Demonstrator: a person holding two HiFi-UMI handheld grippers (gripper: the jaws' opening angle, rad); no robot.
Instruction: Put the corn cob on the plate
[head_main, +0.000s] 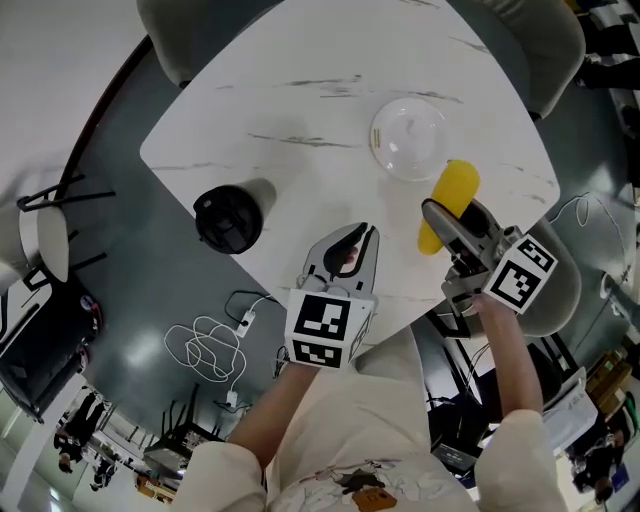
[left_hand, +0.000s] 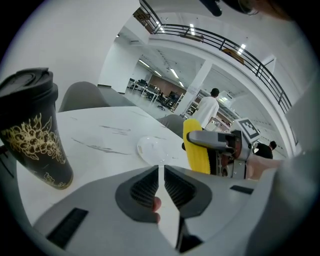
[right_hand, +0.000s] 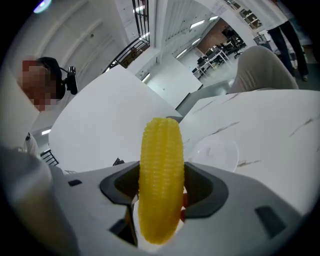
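A yellow corn cob (head_main: 446, 205) (right_hand: 160, 180) (left_hand: 196, 146) is held crosswise in my right gripper (head_main: 437, 213) (right_hand: 161, 187), whose jaws are shut on it, above the white table (head_main: 300, 100). A clear plate (head_main: 408, 138) (left_hand: 151, 149) (right_hand: 214, 151) lies on the table just beyond the cob, to its left. My left gripper (head_main: 353, 243) (left_hand: 161, 172) rests over the table's near edge, shut with nothing between its jaws.
A black lidded cup (head_main: 228, 219) (left_hand: 33, 127) with a gold pattern stands at the table's left. Grey chairs (head_main: 545, 45) ring the table. A black chair (head_main: 45, 235) and cables (head_main: 215, 345) lie on the floor at left. People stand far off in the hall.
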